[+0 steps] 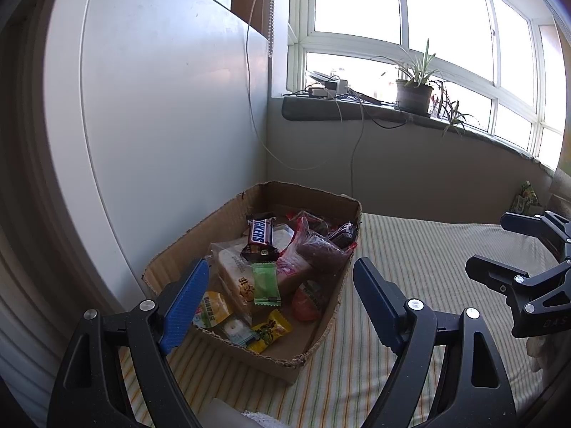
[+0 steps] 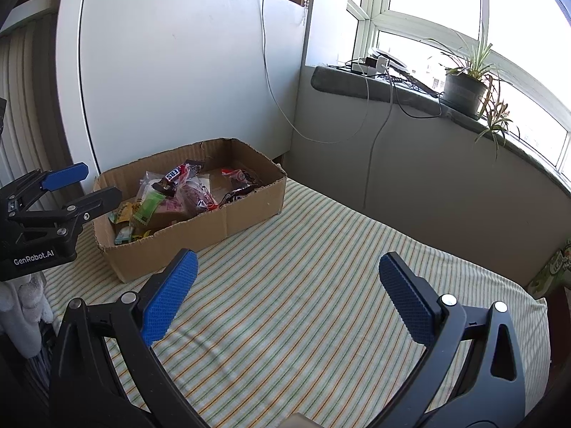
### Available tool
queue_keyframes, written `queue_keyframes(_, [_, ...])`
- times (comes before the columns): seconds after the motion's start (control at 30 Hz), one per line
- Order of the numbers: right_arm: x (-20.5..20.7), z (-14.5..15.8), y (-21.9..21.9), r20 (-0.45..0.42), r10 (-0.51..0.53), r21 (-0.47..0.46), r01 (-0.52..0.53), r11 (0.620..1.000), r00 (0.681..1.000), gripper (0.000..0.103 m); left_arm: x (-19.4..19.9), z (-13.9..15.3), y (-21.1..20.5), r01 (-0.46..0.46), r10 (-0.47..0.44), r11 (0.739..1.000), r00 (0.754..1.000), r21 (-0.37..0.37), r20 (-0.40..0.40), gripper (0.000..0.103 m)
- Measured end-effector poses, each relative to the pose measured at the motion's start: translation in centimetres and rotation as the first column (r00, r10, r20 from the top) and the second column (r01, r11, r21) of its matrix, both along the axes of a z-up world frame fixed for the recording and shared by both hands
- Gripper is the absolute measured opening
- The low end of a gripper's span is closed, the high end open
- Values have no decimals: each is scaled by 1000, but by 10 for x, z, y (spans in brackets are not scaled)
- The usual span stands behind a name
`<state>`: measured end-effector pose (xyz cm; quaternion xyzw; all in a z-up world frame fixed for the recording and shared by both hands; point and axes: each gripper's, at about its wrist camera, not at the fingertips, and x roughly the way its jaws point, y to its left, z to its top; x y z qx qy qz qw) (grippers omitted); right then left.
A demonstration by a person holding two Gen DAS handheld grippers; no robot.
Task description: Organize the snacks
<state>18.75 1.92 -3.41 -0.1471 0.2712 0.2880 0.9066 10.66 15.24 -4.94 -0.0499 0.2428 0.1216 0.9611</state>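
Observation:
A shallow cardboard box (image 1: pixel 330 328) (image 2: pixel 246 214) stands on the striped cloth against the white panel. It holds several snacks: a Snickers bar (image 1: pixel 260 232) (image 2: pixel 173 174), a green wrapped candy (image 1: pixel 266 284) (image 2: pixel 147 208), yellow packets (image 1: pixel 270 330), a clear bag with a brown filling (image 1: pixel 317 249) (image 2: pixel 196 196). My left gripper (image 1: pixel 282 278) (image 2: pixel 94 182) hovers open over the box's near end, nothing between its blue pads. My right gripper (image 2: pixel 285 267) (image 1: pixel 496 246) is open above bare cloth to the right of the box.
The striped cloth (image 2: pixel 321 249) covers the table. A white panel (image 1: pixel 171 107) rises behind the box. A grey windowsill (image 2: pixel 392 85) carries a potted plant (image 2: pixel 464 89) and chargers with hanging cables. A green packet (image 2: pixel 553 267) leans at the far right edge.

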Motion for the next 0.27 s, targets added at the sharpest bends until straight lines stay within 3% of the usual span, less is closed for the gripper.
queue_keyframes(0.27, [-2,-4,-2,-7,-8,-5,8,1000,1000,103,-2,-1,-4,7,-7,1000,1000,22,5,83])
